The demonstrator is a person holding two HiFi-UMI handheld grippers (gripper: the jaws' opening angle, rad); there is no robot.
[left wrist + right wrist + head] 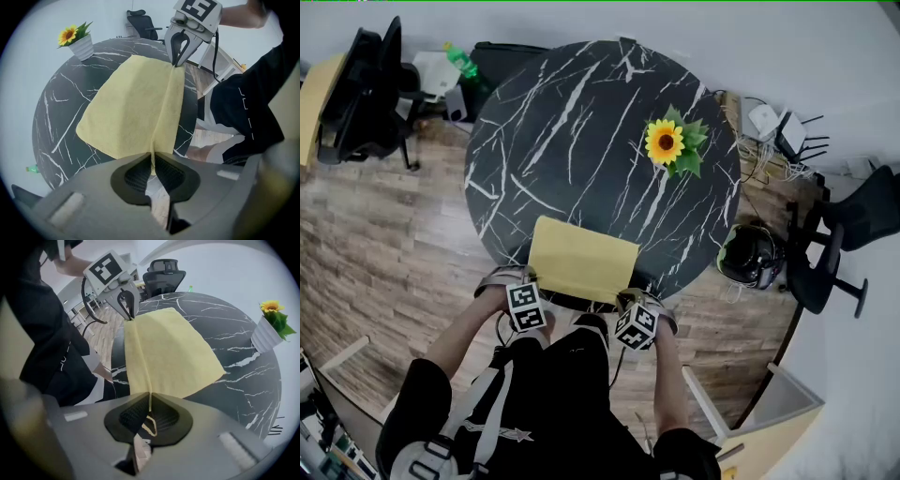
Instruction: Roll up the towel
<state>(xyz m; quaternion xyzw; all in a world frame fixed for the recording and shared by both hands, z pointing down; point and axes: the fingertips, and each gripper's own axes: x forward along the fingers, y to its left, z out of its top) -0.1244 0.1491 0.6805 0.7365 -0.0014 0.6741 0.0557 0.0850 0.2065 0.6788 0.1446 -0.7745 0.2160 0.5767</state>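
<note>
We find the yellow towel [581,261] spread on the round black marble surface [572,122], at the rim nearest us. The left gripper [152,169] has its fingers pinched narrow on the towel's near left corner. The right gripper [149,412] has its fingers pinched on the near right corner. A raised crease runs between the two grips, and the rest lies flat. A potted sunflower [667,142] stands well apart, far side.

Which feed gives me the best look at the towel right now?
Left gripper view: the yellow towel fills the centre, its pinched edge stretched from the left gripper to the right gripper. The right gripper view shows much the same; the head view shows it small, from above.
</note>
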